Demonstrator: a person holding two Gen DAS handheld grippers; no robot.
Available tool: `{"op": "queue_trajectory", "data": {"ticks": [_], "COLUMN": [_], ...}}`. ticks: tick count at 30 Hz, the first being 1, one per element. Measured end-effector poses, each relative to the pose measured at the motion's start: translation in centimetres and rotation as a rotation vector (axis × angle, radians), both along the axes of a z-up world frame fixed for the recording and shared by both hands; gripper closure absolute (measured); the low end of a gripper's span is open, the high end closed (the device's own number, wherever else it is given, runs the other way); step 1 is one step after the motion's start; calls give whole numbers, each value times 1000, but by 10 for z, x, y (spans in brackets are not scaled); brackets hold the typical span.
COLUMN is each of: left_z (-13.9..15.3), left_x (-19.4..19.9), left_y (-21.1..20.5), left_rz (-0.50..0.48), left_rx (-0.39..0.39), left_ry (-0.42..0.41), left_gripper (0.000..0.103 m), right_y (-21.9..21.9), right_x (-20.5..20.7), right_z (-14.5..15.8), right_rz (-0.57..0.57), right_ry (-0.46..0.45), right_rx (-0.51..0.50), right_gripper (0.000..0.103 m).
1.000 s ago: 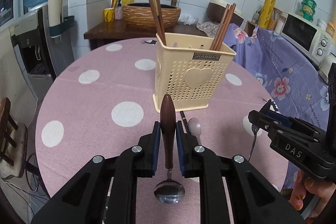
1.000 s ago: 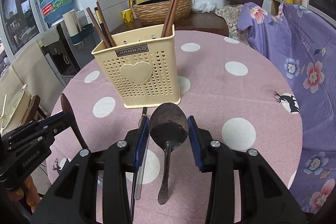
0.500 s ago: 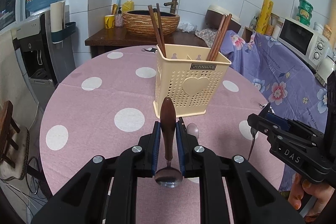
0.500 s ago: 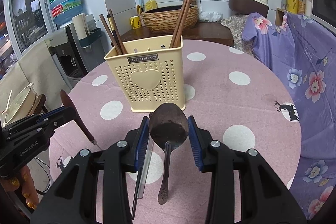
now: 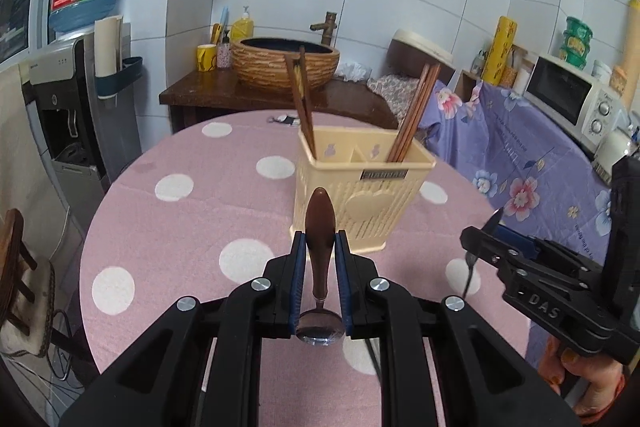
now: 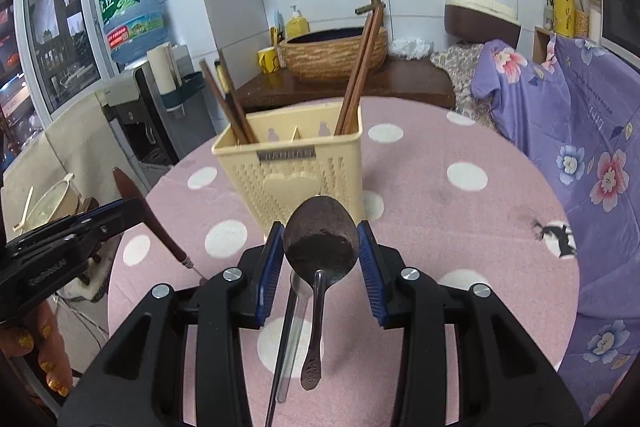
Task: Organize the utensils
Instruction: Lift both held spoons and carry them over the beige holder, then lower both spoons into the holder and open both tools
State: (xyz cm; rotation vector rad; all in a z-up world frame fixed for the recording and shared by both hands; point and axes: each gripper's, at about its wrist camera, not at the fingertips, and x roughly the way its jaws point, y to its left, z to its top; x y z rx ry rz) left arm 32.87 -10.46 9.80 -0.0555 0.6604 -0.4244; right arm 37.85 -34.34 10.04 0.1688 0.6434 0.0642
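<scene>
We hold one utensil in each gripper above the pink dotted worktop (image 5: 192, 219). The left gripper (image 5: 320, 255) is clamped narrowly on the wooden handle of a wooden-handled spoon (image 5: 319, 223), its metal bowl hanging toward the camera below the jaws. The right gripper (image 6: 318, 251) is closed at moderate width on the bowl of a metal spoon (image 6: 320, 239), handle pointing down toward the camera. The yellow utensil holder (image 5: 360, 195) stands on the worktop just ahead of both grippers, with a divider across its top. It already contains two sets of chopsticks: a left pair (image 5: 301, 99) in the left compartment and a right pair (image 5: 412, 111) in the right one. We judge the chopstick portion complete and the spoon portion underway: both spoons are lifted but neither is in the holder yet. In the right wrist view, two further long items (image 6: 292, 331) lie on the worktop beneath the held spoon (one looks like a pale spoon, the other a thin dark stick; we cannot identify them with certainty). These remain to be stowed after the spoons.
</scene>
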Motion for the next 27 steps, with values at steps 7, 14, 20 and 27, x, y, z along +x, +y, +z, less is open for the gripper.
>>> {"op": "queue_trajectory", "data": {"ticks": [7, 14, 20, 27], "left_z": [82, 138, 118, 62], "left_x": [15, 62, 89, 102], "left_y": [-3, -27, -49, -50], "left_rz": [-9, 51, 92, 100], "left_rx": [-85, -151, -99, -56], "left_ry": [-103, -171, -165, -126], "left_gripper": [87, 87, 87, 87], "right_y": [-4, -9, -4, -1], "right_x": [32, 80, 113, 128], "right_z": [70, 123, 110, 52], "right_rz": [-60, -144, -181, -185], "right_ry": [-133, -216, -235, -216], "right_rx": [-47, -35, -50, -80], "right_gripper": [65, 65, 65, 65]}}
